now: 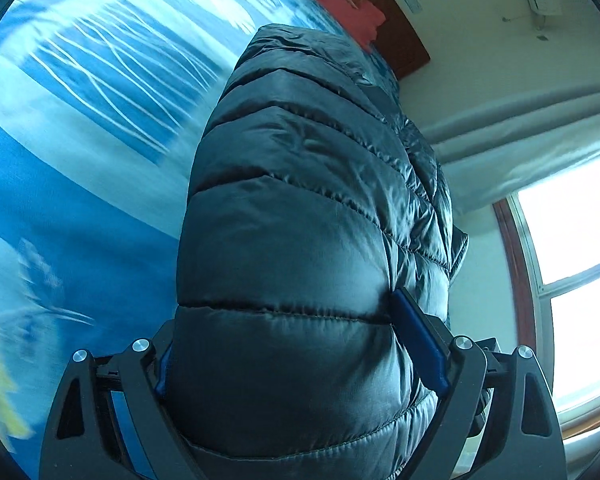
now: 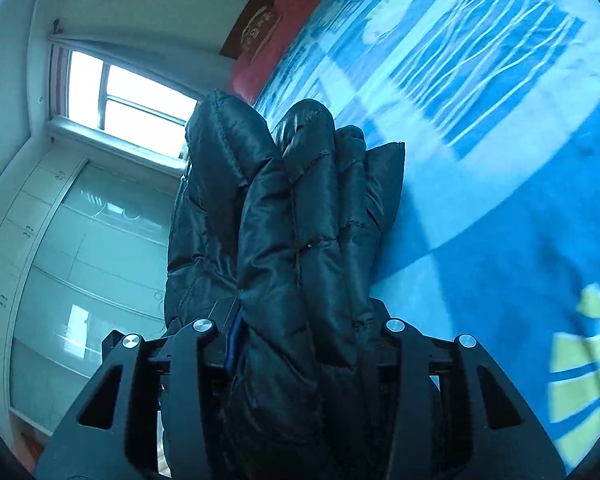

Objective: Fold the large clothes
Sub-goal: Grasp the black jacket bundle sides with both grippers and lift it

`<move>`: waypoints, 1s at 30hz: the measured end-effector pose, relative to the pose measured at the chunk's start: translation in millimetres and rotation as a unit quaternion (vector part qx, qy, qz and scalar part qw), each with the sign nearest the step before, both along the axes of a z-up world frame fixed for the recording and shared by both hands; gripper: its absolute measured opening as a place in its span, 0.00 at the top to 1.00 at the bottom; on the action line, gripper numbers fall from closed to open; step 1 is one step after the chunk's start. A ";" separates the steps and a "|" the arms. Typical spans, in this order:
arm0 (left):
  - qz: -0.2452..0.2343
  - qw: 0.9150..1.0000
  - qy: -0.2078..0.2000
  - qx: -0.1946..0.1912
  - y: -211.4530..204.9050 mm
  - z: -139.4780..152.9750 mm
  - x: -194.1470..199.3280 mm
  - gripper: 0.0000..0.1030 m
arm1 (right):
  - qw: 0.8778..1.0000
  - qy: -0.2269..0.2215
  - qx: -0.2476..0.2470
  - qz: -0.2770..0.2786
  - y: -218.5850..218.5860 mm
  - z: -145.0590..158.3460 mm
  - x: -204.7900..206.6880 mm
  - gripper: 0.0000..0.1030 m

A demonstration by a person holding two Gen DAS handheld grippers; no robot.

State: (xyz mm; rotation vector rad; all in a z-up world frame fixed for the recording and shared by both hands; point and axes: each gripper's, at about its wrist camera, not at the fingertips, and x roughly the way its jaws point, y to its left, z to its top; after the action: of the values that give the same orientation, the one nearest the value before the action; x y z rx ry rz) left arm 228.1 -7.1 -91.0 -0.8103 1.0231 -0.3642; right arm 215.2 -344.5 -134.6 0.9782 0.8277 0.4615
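Left wrist view, dark quilted puffer jacket (image 1: 300, 240), shiny, bunched thick

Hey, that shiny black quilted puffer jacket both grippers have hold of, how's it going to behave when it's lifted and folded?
The shiny black quilted puffer jacket will probably flop: it bunches into soft folds in the right gripper. Its glossy shell looks slippery, so layers may slide. The puffed panels bulging between the left gripper's fingers suggest it is light but springy, likely to puff back open.

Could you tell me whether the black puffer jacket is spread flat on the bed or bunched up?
Bunched up: the puffer jacket stands in thick folds, gathered in both grippers above the bedspread.
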 end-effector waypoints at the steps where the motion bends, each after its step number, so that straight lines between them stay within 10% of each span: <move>1: 0.005 1.000 0.000 0.005 8.4 3.2 -0.4 0.15 | 1.000 0.002 0.005 0.008 11.0 -0.4 5.2 0.60; 21: 0.031 0.999 0.015 0.032 46.0 -26.4 8.5 0.15 | 0.999 0.028 -0.007 0.024 60.3 -24.6 20.2 0.58; 30: 0.020 1.000 0.017 0.010 72.9 -28.4 -5.8 0.14 | 0.999 0.028 -0.006 0.019 54.6 -21.2 15.8 0.37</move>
State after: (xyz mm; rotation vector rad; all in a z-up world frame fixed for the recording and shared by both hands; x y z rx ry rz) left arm 222.4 65.8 -119.4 -0.8196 1.0392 -0.3065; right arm 231.0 -289.9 -155.8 0.9700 0.8986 0.4629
